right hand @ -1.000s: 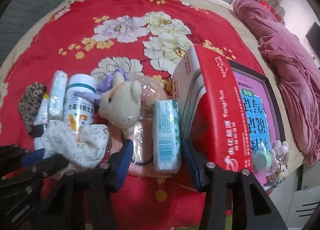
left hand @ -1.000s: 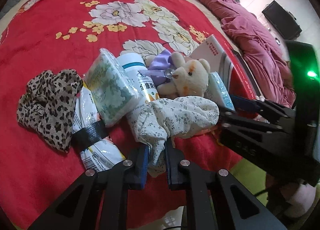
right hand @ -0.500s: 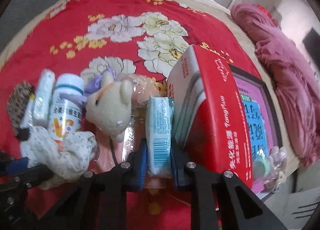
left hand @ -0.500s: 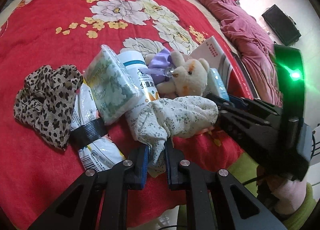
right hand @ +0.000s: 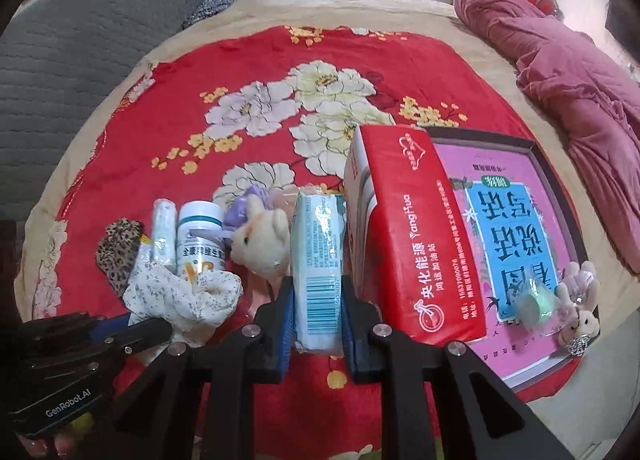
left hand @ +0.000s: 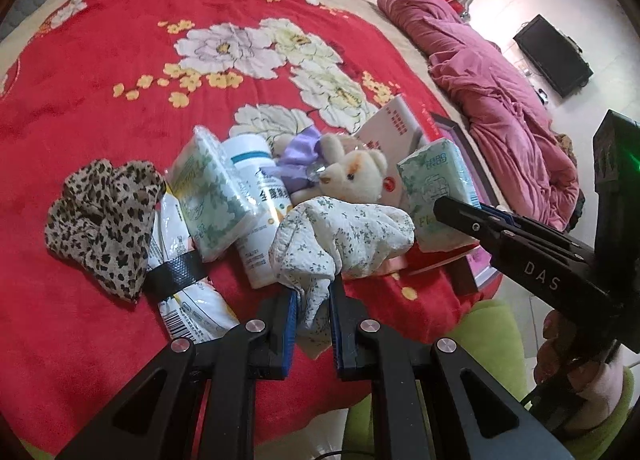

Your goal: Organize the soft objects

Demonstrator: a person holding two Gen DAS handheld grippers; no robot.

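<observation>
Since a second earlier the right gripper [right hand: 317, 326] had closed from spread onto the tissue pack [right hand: 319, 260] and raised it off the bed [left hand: 100, 80], while the left gripper [left hand: 312, 314] stayed pinched on the floral cloth [left hand: 340, 236]. Best to lift both straight up before moving sideways: the red box [right hand: 412, 244] sat just right of the pack, the teddy bear [right hand: 264, 238] just left. Open blanket lay ahead; the bed edge ran just below both grippers.

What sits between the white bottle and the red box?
The teddy bear and the tissue pack, which the right claw grips; the right wrist view shows it best.
</observation>
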